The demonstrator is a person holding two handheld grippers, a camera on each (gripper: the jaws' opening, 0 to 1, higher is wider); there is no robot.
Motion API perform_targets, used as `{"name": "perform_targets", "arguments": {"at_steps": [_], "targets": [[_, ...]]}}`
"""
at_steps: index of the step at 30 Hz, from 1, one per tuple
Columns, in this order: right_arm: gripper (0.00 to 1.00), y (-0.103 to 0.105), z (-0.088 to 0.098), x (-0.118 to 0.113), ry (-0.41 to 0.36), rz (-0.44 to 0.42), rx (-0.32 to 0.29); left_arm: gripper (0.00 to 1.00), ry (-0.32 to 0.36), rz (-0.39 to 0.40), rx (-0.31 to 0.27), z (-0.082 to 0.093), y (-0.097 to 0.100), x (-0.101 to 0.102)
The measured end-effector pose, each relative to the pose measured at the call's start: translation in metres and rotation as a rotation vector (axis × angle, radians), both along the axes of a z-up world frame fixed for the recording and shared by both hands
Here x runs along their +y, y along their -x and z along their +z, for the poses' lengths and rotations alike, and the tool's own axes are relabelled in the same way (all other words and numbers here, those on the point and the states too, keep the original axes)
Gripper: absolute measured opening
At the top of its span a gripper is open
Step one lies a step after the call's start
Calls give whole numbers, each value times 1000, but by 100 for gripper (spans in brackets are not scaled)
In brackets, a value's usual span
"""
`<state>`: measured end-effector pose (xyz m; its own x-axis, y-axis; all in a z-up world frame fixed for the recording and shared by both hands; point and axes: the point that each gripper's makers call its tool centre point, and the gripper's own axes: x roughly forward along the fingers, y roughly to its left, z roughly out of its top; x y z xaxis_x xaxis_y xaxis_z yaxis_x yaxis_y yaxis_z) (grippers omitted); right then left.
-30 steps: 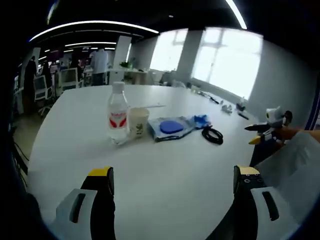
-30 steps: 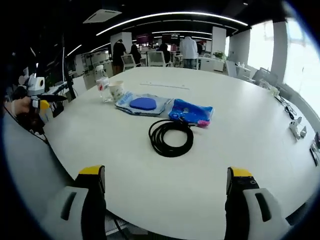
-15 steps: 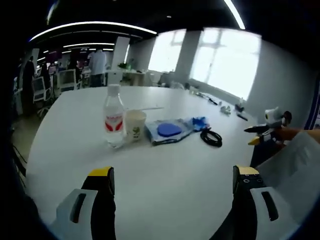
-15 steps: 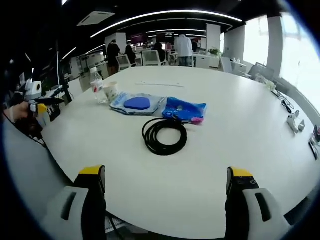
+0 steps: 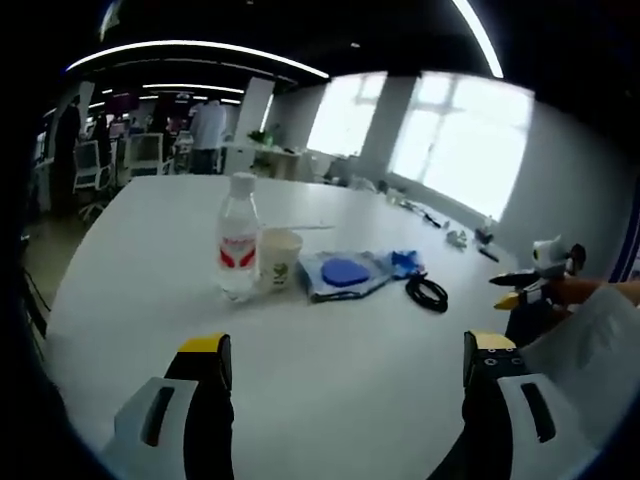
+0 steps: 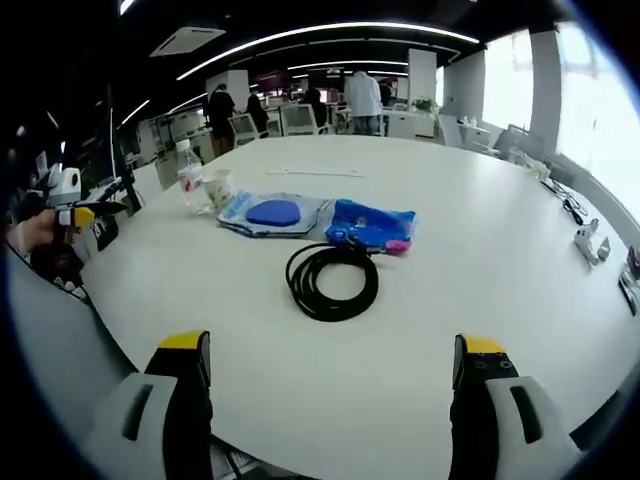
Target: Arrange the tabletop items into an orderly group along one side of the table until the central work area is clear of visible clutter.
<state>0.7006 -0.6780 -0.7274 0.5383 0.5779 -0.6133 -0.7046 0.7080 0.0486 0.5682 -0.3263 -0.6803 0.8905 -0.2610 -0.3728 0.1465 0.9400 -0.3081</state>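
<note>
My right tongs [image 6: 325, 375] are wide apart and hold nothing. So are my left tongs [image 5: 340, 375]. The black cable [image 6: 332, 281] lies coiled straight ahead of my right tongs, which are nearer to it. Just past it is the blue pouch [image 6: 370, 225], then the clear bag [image 6: 272, 212], paper cup [image 6: 217, 186] and water bottle [image 6: 189, 175]. I cannot tell what the blue thing inside the bag is.

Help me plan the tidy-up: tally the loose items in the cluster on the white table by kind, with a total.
Water bottle: 1
Paper cup: 1
Clear pouch with a blue disc: 1
Blue packet: 1
Coiled black cable: 1
Total: 5
</note>
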Motion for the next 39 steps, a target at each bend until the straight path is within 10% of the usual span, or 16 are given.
{"name": "perform_targets", "arguments": {"at_steps": [39], "targets": [[100, -19, -8, -18, 5, -50, 13, 92, -20, -66, 62, -15, 4, -10]]}}
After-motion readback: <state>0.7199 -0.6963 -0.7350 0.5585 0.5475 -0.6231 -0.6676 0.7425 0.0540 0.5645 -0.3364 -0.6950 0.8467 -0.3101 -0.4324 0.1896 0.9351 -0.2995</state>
